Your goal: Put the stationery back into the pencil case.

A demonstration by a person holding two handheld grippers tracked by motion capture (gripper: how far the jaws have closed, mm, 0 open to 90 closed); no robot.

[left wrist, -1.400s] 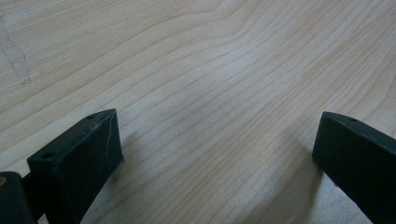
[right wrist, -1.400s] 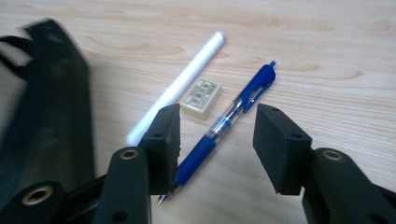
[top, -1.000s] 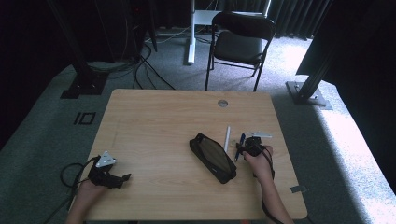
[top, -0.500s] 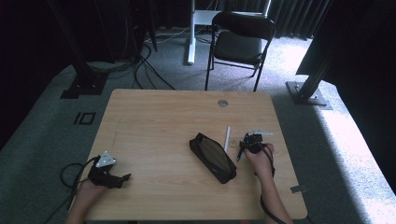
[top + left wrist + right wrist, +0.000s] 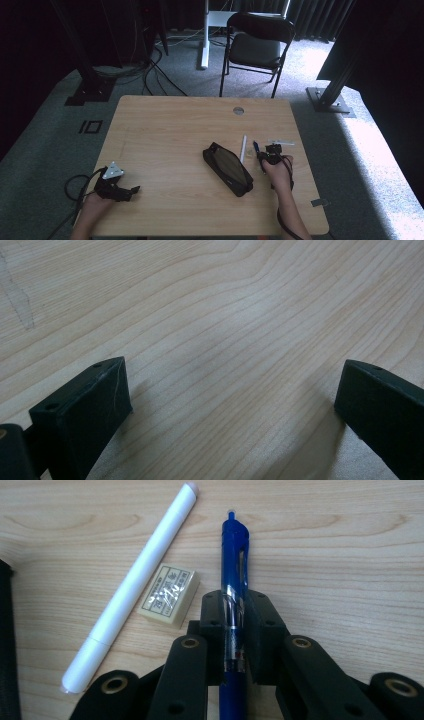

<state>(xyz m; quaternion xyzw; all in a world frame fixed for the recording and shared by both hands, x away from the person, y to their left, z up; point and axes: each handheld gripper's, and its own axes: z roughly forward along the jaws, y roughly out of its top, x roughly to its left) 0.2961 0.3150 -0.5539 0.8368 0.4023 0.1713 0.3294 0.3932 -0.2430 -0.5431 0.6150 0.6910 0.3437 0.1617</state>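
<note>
A blue pen point(image 5: 234, 575) lies lengthwise between the jaws of my right gripper point(image 5: 233, 611), which is shut on its barrel just above the wooden table point(image 5: 340, 555). To its left lie a small cream eraser point(image 5: 169, 596) and a white pen point(image 5: 134, 585). From above, the right gripper point(image 5: 263, 156) sits right of a black pencil case point(image 5: 227, 168), with the blue pen point(image 5: 256, 147) sticking out and the white pen point(image 5: 243, 148) beside it. My left gripper point(image 5: 131, 191) rests at the table's near left corner. Its jaws stand wide apart over bare wood, left gripper point(image 5: 227, 405).
A pale flat strip point(image 5: 281, 142) lies just beyond the right gripper. A round cable hole point(image 5: 238, 110) sits near the table's far edge. A black chair point(image 5: 255, 47) stands behind the table. Cables trail on the floor at the left.
The right hand has shifted slightly right and toward the far side, now shut on the blue pen. The left gripper has stayed still.
</note>
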